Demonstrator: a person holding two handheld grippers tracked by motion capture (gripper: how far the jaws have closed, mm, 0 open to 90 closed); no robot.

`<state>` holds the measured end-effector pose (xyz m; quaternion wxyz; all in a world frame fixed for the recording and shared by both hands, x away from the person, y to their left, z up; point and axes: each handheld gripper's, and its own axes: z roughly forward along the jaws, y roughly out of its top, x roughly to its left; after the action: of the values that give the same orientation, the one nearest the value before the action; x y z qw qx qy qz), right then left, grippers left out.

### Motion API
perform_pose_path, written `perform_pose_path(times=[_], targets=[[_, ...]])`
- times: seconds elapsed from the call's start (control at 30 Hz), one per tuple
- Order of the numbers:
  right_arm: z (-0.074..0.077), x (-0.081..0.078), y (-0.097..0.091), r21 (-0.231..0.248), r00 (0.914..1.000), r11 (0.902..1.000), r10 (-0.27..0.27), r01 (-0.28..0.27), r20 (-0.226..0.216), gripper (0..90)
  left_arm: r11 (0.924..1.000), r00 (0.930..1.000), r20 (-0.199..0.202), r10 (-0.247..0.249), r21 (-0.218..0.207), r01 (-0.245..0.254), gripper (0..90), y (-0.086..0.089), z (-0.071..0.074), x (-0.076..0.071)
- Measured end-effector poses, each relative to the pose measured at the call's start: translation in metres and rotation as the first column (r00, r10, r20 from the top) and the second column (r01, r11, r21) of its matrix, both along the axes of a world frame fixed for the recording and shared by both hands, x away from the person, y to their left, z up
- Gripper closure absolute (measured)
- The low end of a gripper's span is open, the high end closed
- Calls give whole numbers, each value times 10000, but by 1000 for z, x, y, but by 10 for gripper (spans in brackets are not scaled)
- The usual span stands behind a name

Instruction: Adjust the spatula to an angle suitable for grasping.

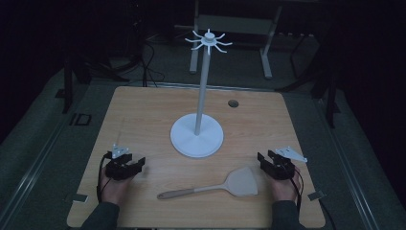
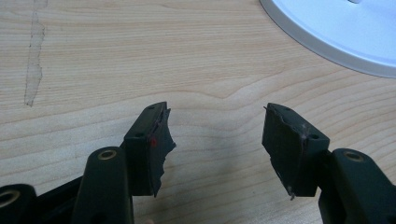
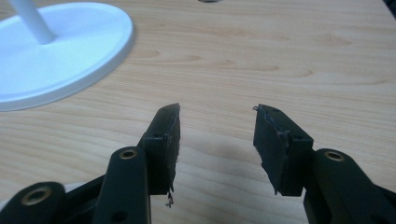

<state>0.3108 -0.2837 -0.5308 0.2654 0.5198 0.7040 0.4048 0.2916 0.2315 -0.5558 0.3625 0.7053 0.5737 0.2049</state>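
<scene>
Right now my left gripper (image 1: 125, 165) rests at the lower left of the high view on the pale wooden table (image 1: 143, 115), its jaws spread wide over bare wood with nothing between them. My right gripper (image 1: 277, 165) sits at the lower right, jaws likewise well apart and empty. Between the two, near the bottom centre of the frame, lies the beige spatula with a long rounded handle (image 1: 215, 187), flat on the table; its broad blade points toward my right gripper and lies just beside it (not touching, as far as I can tell). The tall white hook stand on a round base (image 1: 197, 134) rises at the centre.
</scene>
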Motion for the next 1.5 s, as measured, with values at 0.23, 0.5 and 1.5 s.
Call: perform_pose_path(times=[0.23, 0.5, 1.5], targets=[[10, -11, 13, -489, 9920, 9910, 1252, -1245, 128, 626, 10000, 10000, 31, 35, -49, -35, 417, 0, 0, 0], [12, -18, 24, -802, 9720, 9691, 2347, -2332, 100, 863, 10000, 10000, 35, 50, -58, -49, 416, 1, 0, -1], [-8, -35, 43, -1332, 9372, 9300, 3283, -3426, -1179, 900, 10000, 10000, 2, 61, -48, -61, 415, 1, 0, -1]])
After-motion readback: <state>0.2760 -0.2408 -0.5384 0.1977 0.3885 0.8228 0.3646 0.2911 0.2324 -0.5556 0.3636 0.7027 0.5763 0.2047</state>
